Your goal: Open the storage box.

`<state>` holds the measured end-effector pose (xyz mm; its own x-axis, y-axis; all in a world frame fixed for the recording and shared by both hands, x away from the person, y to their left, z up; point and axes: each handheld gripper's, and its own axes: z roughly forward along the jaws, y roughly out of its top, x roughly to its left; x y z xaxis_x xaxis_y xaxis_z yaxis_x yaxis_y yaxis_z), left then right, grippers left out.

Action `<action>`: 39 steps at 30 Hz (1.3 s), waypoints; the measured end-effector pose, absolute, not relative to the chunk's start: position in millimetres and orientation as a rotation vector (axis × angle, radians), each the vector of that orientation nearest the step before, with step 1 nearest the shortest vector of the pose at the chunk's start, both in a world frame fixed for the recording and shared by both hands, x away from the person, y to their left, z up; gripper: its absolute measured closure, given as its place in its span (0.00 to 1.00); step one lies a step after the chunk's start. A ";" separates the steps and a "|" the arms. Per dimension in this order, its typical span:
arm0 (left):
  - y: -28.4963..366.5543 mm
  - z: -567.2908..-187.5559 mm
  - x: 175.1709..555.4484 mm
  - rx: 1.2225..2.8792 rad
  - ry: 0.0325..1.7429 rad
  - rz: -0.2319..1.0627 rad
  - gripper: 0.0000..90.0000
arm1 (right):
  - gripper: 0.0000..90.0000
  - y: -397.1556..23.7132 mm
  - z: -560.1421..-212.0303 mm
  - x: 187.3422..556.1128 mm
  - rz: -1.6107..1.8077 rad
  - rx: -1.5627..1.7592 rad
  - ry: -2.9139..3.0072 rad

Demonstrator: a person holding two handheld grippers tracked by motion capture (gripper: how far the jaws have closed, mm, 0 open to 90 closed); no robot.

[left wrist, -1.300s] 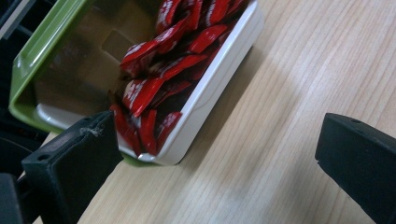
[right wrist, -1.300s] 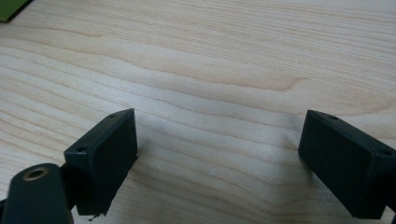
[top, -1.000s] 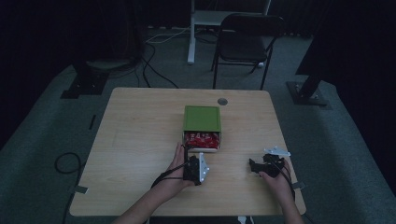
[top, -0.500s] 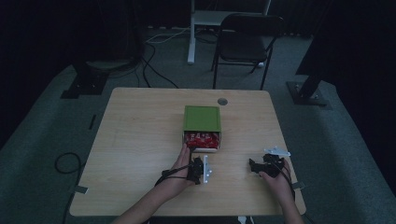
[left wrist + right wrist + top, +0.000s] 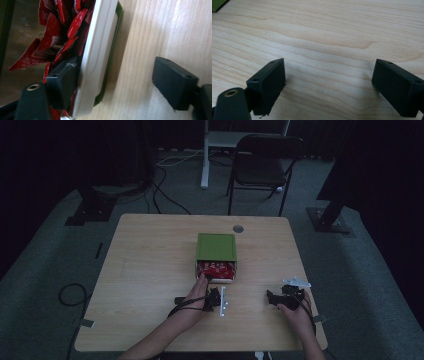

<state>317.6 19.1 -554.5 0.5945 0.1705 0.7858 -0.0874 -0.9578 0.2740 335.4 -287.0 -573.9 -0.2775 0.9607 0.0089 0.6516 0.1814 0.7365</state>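
Resting on the pale wooden table (image 5: 150,270), a green rectangular box with a white pull-out drawer (image 5: 216,254) stands partly open, a likely early stage; emptying or closing remains. Crumpled red foil sachets (image 5: 62,30) fill the drawer. The left gripper (image 5: 120,82), spread, has one jaw inside the white drawer front (image 5: 97,50); the right gripper (image 5: 328,87) lies spread on bare wood, well apart

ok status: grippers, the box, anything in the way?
Left gripper open, one jaw inside the green box among red packets. Right gripper open, empty, over bare table. Nothing blocking.
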 end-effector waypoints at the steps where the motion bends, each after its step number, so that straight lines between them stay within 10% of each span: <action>1: 19.1 -555.1 318.4 2.539 0.066 1.305 0.31 | 0.12 -287.0 -573.9 335.4 0.888 1.511 2.001; 19: 19.0 -556.7 325.0 2.498 -0.013 1.533 0.78 | 0.12 -287.0 -573.9 335.4 0.887 1.512 2.002; 39: 18.5 -555.8 325.0 2.515 -0.066 1.543 0.80 | 0.12 -287.0 -573.9 335.4 0.887 1.511 2.001</action>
<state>325.0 18.5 -555.8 0.4573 0.0612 0.8872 -0.1363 -0.9810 0.1379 335.4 -287.0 -573.9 -0.2774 0.9607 0.0092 0.6518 0.1811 0.7364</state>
